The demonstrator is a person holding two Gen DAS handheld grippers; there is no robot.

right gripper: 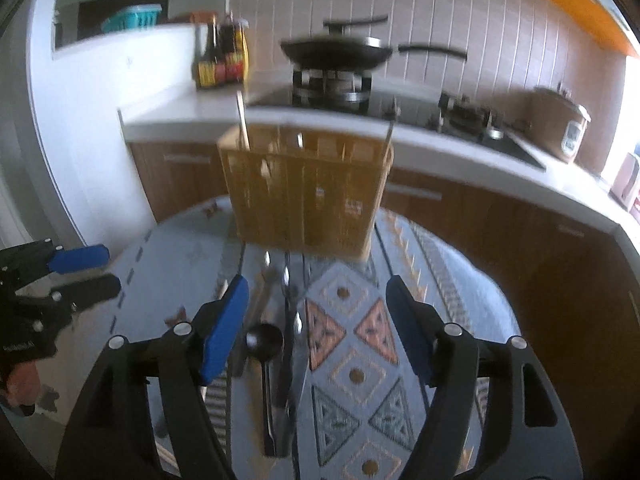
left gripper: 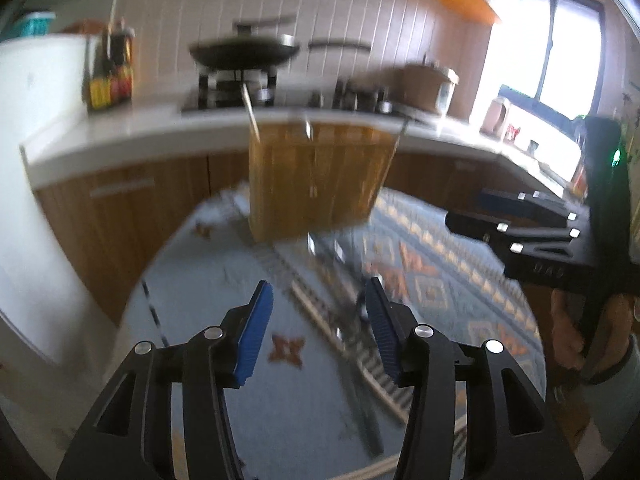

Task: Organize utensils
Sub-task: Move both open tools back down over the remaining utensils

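Now both tongs, the right tongs [right gripper: 316, 320] and left tongs [left gripper: 318, 312], are wide apart and empty — so lower the right ones slowly over the black spoon [right gripper: 264, 340] lying on the desk [right gripper: 460, 300] just before the wooden holder [right gripper: 304, 196], then pinch its thin handle.

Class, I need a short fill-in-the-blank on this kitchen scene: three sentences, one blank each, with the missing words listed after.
1. Both the left gripper and the right gripper are ____ and hold nothing.
2. The spoon and other loose utensils lie on the patterned ____, in front of the wooden holder.
3. On the stove behind the holder sits a black ____ with a long handle.

Missing words: open; tablecloth; pan
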